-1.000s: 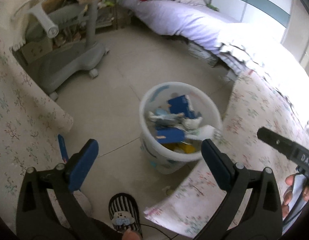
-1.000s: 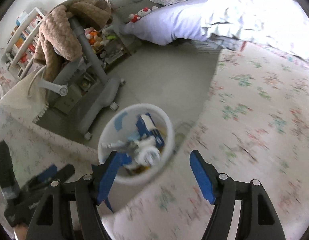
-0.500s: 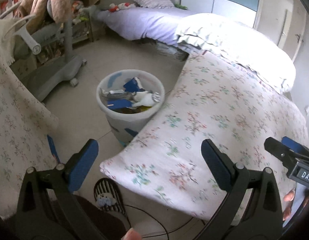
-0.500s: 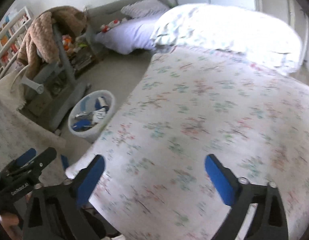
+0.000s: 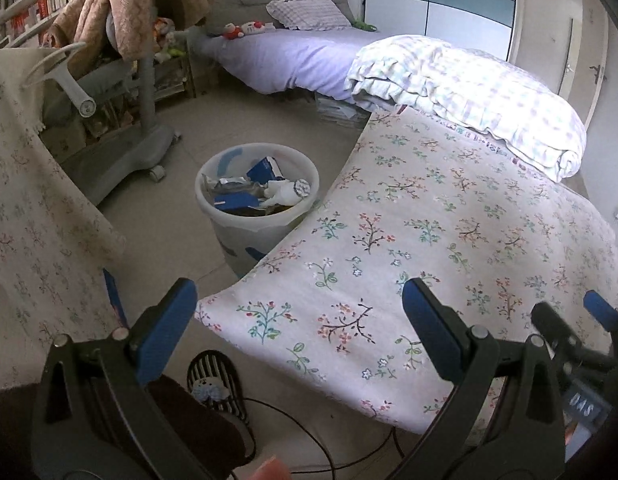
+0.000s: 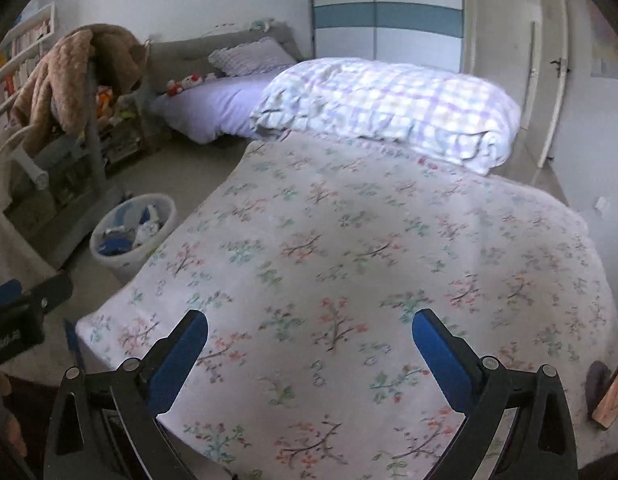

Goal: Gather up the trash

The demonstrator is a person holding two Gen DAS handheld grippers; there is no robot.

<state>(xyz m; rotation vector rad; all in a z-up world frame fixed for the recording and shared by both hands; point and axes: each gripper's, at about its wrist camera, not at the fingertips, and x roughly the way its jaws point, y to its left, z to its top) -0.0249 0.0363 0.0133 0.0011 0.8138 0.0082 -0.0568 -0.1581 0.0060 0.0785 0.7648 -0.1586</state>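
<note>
A white plastic trash bin (image 5: 229, 184) stands on the floor beside the floral bed, filled with blue cartons, wrappers and crumpled white paper (image 5: 281, 192). It also shows in the right wrist view (image 6: 109, 256), small at the left. My left gripper (image 5: 299, 316) is open and empty, held above the near corner of the bed, well back from the bin. My right gripper (image 6: 309, 340) is open and empty, over the floral bedspread. The right gripper shows at the lower right of the left wrist view (image 5: 581, 332).
A floral bedspread (image 5: 449, 240) covers the bed, with a rolled checked quilt (image 5: 469, 88) behind it. A grey wheeled chair (image 5: 121, 148) draped with a brown blanket stands left of the bin. A striped slipper (image 5: 217, 384) and a black cable (image 5: 329, 448) lie on the floor below.
Both grippers have drawn up and back from the bin and turned right toward the bed. The bin now looks smaller and farther left. Both stayed open and empty.
</note>
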